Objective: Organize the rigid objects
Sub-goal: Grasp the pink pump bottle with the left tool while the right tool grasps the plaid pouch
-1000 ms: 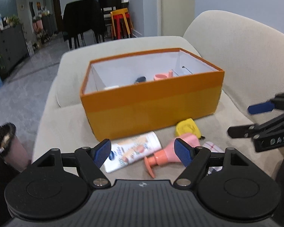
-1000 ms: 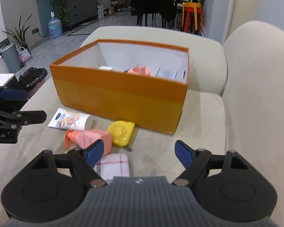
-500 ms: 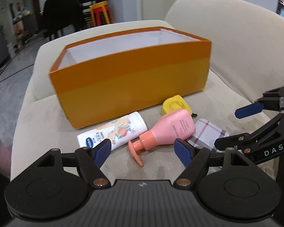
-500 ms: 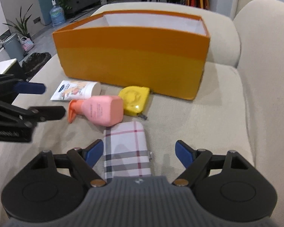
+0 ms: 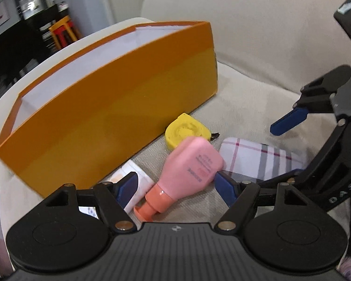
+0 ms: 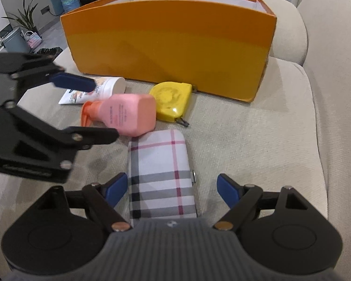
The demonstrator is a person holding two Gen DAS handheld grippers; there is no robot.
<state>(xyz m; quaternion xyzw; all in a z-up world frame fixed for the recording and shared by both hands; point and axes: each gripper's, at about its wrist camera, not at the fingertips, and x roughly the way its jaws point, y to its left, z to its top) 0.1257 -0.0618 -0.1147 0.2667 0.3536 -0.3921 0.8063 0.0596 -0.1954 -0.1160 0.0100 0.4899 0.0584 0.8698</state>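
A pink pump bottle [image 5: 191,166] lies on its side on the beige sofa seat, between the fingers of my left gripper [image 5: 176,187], which is open around it without pressing. My right gripper [image 6: 172,188] is open astride a plaid case [image 6: 161,164]; its left pad is close to the case's edge, its right pad stands apart. A yellow tape measure [image 6: 170,100] and a white tube [image 6: 105,86] lie against the orange box [image 6: 170,42]. In the right wrist view my left gripper [image 6: 93,110] reaches in over the bottle's [image 6: 128,114] pump end.
The orange box [image 5: 117,107] stands behind the objects, its inside hidden from this low angle. The sofa backrest [image 5: 257,35] rises on the right and a rounded armrest [image 6: 290,30] lies behind the box. Bare seat cushion [image 6: 257,140] stretches right of the case.
Both grippers have come down close to the seat. The left one rolled and now straddles the pink bottle; the right one now straddles the plaid case. The box's inside dropped out of sight.
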